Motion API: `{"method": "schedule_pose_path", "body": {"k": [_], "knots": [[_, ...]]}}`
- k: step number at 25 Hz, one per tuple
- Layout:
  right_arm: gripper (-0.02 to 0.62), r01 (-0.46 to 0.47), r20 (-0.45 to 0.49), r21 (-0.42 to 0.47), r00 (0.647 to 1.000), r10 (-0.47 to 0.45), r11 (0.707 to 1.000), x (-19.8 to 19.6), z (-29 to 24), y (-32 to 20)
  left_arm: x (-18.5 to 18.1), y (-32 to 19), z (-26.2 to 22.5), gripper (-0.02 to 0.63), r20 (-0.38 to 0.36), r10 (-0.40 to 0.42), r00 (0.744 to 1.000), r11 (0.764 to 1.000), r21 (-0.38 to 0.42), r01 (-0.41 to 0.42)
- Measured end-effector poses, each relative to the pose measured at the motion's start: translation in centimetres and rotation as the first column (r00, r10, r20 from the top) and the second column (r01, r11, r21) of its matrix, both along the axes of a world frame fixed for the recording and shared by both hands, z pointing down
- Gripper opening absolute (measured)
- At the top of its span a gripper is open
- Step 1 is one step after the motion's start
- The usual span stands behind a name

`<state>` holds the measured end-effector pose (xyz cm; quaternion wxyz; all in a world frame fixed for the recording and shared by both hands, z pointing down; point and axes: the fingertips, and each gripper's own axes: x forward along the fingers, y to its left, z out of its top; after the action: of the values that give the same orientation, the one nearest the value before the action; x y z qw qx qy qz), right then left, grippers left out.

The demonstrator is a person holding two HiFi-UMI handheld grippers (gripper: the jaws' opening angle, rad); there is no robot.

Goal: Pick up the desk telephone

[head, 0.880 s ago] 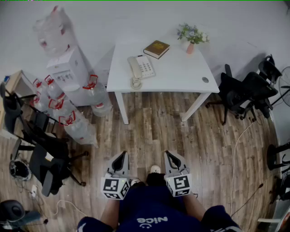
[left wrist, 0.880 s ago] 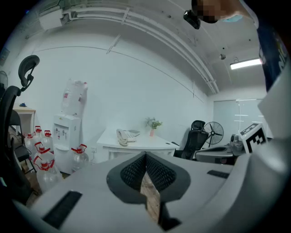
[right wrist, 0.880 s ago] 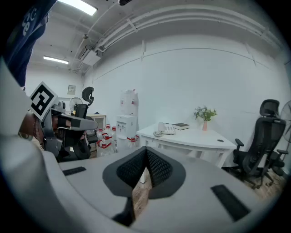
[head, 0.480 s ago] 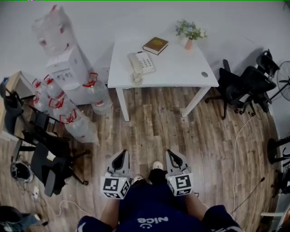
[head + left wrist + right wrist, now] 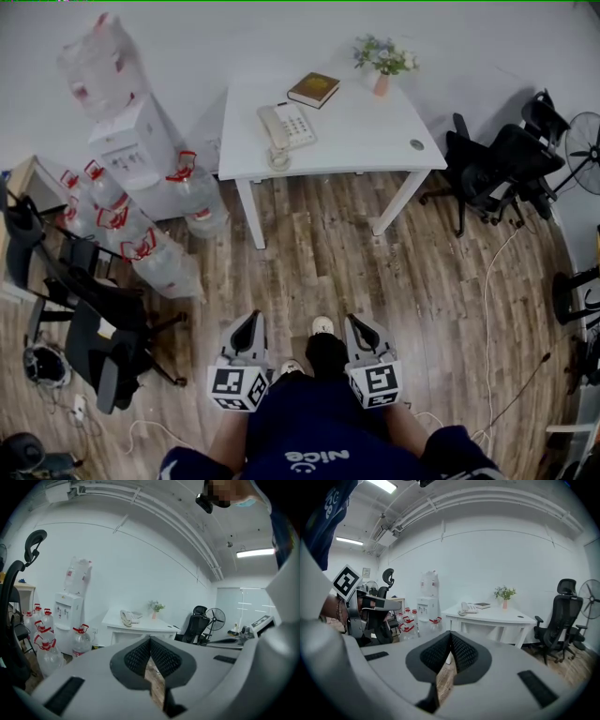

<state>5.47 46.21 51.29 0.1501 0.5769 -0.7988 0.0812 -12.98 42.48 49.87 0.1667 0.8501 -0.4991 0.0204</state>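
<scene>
A cream desk telephone [image 5: 286, 127] with its handset on the left lies on a white table [image 5: 366, 141] far across the room; it also shows small in the left gripper view [image 5: 126, 617] and the right gripper view [image 5: 467, 608]. My left gripper [image 5: 248, 326] and right gripper [image 5: 355, 325] are held close to the person's body, far from the table, both shut with nothing between their jaws. In the gripper views the left gripper [image 5: 150, 641] and right gripper [image 5: 450, 636] point toward the table.
On the table are a brown book [image 5: 313, 89], a pink vase of flowers [image 5: 382, 64] and a small round cap [image 5: 417, 144]. A water dispenser [image 5: 131, 141] with several bottles [image 5: 159, 258] stands left. Black office chairs [image 5: 492, 169] stand right, another chair [image 5: 94, 337] left. Wood floor lies between.
The person has stepped a little forward: the table and phone have shifted slightly left and up in the head view. Both grippers keep their place by the body, still shut.
</scene>
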Motion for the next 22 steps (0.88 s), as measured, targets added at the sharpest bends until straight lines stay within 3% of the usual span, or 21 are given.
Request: {"method": "schedule_pose_path", "body": {"k": [5, 12, 22], "knots": [[0.023, 0.017, -0.007, 0.001, 1.000, -0.017, 1.000, 0.0, 0.4, -2.4, -0.2, -1.4, 0.3, 0.017, -0.004, -0.007, 1.000, 1.000, -0.012, 0.007], [0.023, 0.107, 0.006, 0.008, 0.994, -0.107, 0.994, -1.5, 0.2, -8.7, -1.0, -5.0, 1.0, 0.017, 0.030, -0.077, 0.997, 0.996, -0.044, 0.078], [0.023, 0.172, 0.016, 0.033, 0.985, -0.173, 0.984, 2.1, -0.9, -20.6, 3.3, -15.1, -0.1, 0.017, 0.020, -0.127, 0.992, 0.991, -0.037, 0.128]]}}
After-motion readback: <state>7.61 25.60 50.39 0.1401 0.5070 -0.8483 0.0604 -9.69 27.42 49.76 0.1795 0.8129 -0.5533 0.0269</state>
